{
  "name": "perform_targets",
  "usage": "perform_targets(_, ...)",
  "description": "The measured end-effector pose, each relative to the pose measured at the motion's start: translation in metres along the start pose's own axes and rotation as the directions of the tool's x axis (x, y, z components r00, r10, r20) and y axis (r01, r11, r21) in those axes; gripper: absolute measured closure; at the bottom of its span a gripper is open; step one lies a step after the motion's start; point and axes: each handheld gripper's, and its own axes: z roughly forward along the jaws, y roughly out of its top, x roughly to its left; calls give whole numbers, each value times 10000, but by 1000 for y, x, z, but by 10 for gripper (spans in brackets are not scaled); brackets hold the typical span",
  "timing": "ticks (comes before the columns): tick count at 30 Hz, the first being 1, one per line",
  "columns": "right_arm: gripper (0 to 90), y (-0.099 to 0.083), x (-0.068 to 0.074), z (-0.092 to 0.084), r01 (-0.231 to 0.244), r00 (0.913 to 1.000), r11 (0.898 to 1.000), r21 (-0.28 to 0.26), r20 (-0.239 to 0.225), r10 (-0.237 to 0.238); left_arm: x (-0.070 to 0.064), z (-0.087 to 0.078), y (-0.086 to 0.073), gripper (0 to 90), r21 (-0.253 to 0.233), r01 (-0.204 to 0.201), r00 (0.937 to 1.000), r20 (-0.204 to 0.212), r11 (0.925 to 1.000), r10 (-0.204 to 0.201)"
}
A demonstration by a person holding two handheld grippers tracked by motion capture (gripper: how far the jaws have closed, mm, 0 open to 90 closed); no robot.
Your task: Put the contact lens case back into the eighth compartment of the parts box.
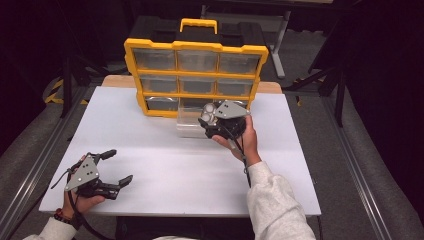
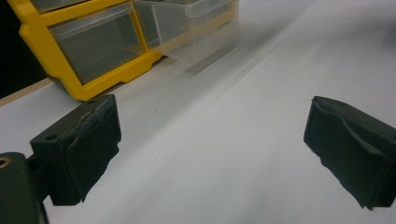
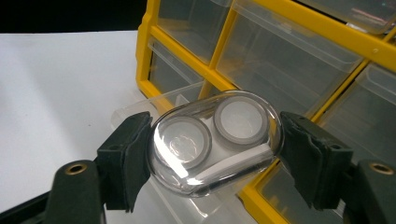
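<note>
Nine-drawer yellow organizer (image 1: 196, 75) behind clear case (image 3: 215, 140); pulled-out drawer (image 1: 187, 122) below.

1 yellow organizer (image 1: 196, 46), 9 drawers, 1 clear case (image 3: 215, 140), 2 tongs

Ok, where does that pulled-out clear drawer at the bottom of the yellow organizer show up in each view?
High view: the clear drawer sits centre, sticking out from the organizer's bottom row, just left of the right gripper.
Left gripper view: top centre, blurred.
Right gripper view: lower middle, behind and under the clear case held in the jaws; its rim shows at.
Shared landmark: the yellow organizer.
</note>
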Motion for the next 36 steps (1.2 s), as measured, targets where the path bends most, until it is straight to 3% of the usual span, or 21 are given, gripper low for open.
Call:
perform_targets(12,288,2,4,24,147,9998,9991,406,131,-153,1,-3,0,50,-94,-23,10000,15,10000,23)
perform_targets(18,288,-3,-1,33,-280,9996,9986,444,88,276,0,-3,0,50,-44,-49,10000,57,10000,49)
perform_targets(36,310,-13,-3,45,-663,9977,9936,919,192,648,0,-2,0,56,26,-60,10000,58,10000,59)
